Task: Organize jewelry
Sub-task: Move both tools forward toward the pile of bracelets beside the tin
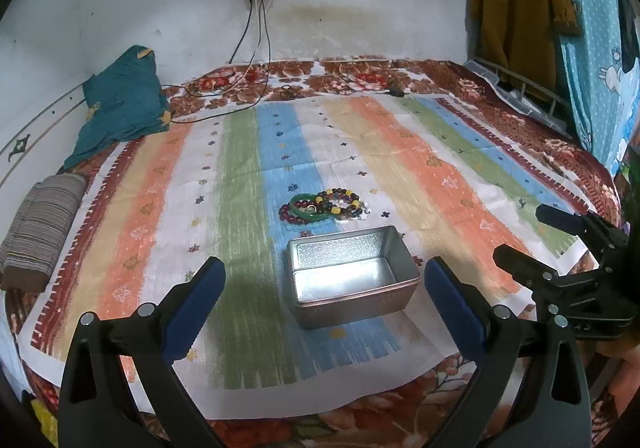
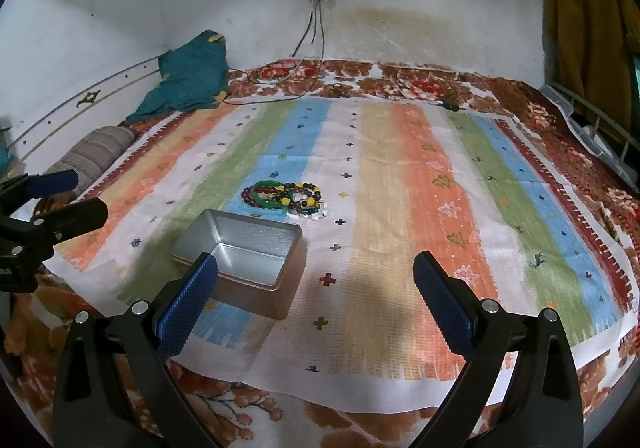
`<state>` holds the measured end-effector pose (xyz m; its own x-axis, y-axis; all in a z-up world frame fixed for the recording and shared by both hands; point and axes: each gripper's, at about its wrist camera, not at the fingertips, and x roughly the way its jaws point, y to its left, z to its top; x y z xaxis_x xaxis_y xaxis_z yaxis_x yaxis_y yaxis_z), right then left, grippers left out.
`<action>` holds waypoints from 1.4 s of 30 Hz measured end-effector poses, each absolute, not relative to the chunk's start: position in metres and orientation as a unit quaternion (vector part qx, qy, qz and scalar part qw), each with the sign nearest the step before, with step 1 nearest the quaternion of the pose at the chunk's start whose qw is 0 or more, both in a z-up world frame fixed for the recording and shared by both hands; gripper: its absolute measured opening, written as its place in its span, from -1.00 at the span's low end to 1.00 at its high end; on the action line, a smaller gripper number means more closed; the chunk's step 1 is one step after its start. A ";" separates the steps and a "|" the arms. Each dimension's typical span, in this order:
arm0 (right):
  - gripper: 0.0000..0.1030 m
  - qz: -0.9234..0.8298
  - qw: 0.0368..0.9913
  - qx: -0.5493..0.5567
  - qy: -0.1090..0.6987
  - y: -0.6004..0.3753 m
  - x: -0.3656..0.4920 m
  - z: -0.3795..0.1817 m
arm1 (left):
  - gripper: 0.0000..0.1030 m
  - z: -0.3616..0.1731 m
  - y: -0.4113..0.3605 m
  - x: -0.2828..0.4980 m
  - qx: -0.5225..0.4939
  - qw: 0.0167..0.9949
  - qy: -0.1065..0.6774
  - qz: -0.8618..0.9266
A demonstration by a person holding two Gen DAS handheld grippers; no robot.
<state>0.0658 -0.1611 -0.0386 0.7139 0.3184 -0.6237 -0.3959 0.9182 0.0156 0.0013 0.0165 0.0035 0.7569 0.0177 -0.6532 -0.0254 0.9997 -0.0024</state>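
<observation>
While unlabelled, tin sits near bracelets.

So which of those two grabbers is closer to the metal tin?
Left. The left gripper hangs right over the metal tin; the right gripper sits off to the tin's right.

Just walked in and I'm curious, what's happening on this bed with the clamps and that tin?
A person holds a gripper in each hand over a striped cloth on the bed. The left gripper and right gripper are both open and hold nothing. A pile of bead bracelets with a green bangle lies on the cloth, just beyond an open, empty metal tin. No jewelry has gone in yet.
</observation>
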 end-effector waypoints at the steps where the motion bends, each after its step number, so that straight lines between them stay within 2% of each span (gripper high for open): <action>1: 0.92 0.192 0.924 -0.059 0.326 -0.162 0.066 -0.039 | 0.90 0.003 0.016 0.003 -0.004 0.937 0.350 0.012; 42: 0.92 0.171 0.918 -0.048 0.355 -0.160 0.084 -0.042 | 0.90 -0.010 0.030 0.020 -0.032 0.919 0.389 0.051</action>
<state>0.0843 -0.1600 -0.0425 0.6895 0.2801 -0.6679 -0.3487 0.9366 0.0328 0.0205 0.0297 -0.0097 0.6927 0.0689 -0.7179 -0.1188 0.9927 -0.0194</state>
